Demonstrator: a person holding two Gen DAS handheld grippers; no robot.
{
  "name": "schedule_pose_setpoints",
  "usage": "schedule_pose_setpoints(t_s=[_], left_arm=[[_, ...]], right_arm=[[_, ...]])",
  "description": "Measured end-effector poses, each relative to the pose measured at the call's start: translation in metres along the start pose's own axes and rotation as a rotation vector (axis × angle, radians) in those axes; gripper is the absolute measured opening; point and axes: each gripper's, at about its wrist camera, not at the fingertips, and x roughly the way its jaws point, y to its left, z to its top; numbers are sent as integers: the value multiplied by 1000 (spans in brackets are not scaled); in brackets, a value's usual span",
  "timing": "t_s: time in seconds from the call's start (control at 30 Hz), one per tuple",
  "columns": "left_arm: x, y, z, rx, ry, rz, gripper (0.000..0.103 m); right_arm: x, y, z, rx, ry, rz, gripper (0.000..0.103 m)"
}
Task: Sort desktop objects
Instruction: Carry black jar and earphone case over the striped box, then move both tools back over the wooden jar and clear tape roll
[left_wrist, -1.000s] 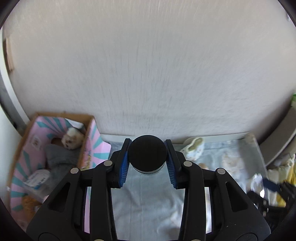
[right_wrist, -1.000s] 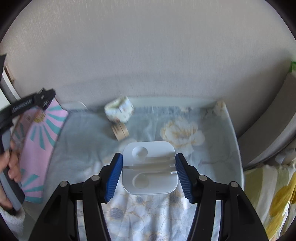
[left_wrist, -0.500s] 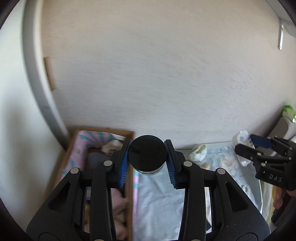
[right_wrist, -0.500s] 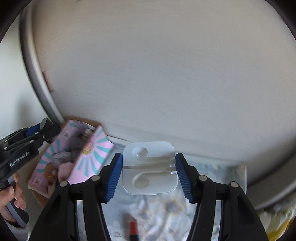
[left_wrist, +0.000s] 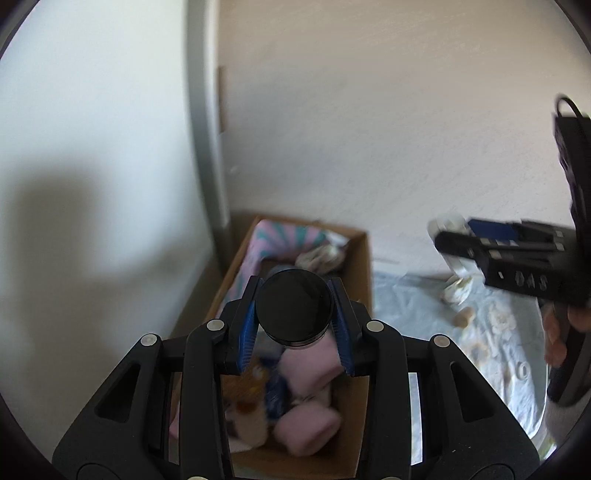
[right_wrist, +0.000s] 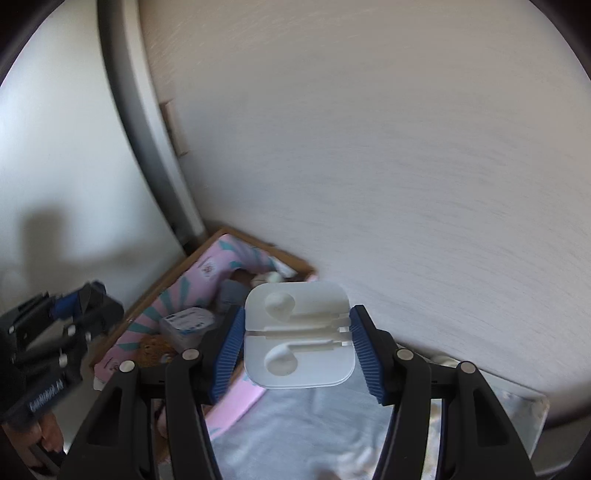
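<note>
A black-capped jar (left_wrist: 294, 309) is being held clamped in the left gripper (left_wrist: 294, 321) above the cardboard box (left_wrist: 364, 280) at the desk's left edge, while a white earphone case (right_wrist: 298, 339) is being gripped by the right gripper (right_wrist: 297, 347) near the box, presumably so that both can be dropped in.

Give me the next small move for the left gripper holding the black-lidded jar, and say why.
Probably lower the left gripper a little and then open its fingers. The round black-lidded jar is clamped between the blue pads and already hangs over the open cardboard box, which holds other sorted items such as pink rolls. Nothing visible blocks the drop.
</note>
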Motion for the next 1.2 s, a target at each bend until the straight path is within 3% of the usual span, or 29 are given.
schedule_pose_setpoints(t_s=[0.4, 0.77, 0.9, 0.93, 0.97, 1.0, 1.03, 1.2], left_arm=[[16, 20, -46, -65, 105, -15, 32], [27, 23, -53, -88, 139, -23, 33], [29, 19, -54, -80, 167, -42, 34], [31, 20, -55, -99, 193, -57, 39], [34, 21, -56, -116, 211, -58, 62], [35, 23, -56, -127, 218, -58, 83], [35, 23, -57, -134, 219, -59, 100], [33, 23, -56, -129, 197, -7, 103]], right_arm=[[94, 70, 0, -140, 171, 97, 54], [123, 87, 7, -156, 208, 136, 54], [132, 77, 10, -94, 237, 154, 55], [125, 74, 15, -76, 235, 164, 63], [125, 70, 14, -41, 227, 178, 69], [124, 65, 14, -2, 210, 189, 85], [122, 61, 14, 27, 187, 198, 94], [106, 48, 12, 78, 120, 155, 101]])
